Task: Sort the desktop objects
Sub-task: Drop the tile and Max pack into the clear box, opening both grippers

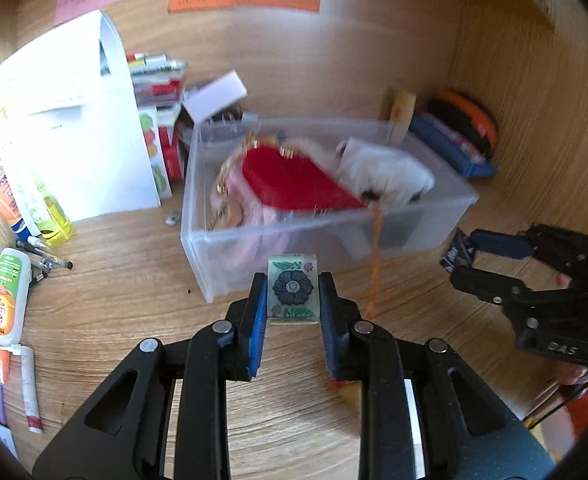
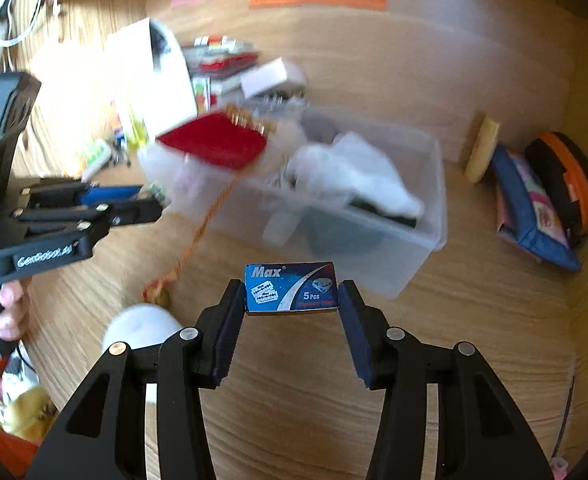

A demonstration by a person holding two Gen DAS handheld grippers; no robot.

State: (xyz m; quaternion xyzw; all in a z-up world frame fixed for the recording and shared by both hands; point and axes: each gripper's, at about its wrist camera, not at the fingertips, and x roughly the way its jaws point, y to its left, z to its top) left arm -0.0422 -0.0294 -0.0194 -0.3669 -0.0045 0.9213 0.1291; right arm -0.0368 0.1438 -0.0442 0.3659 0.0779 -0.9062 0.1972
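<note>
My left gripper is shut on a pale green mahjong tile with a dark flower print, held just in front of a clear plastic bin. The bin holds a red pouch with an orange tassel and a white cloth. My right gripper is shut on a blue "Max" razor blade box, near the bin's front corner. The right gripper also shows in the left wrist view, the left gripper in the right wrist view.
White paper, tubes and pens lie at the left. Small boxes stand behind the bin. A tape roll, a blue pouch and an orange-black disc lean at the right wall. A white round object sits near.
</note>
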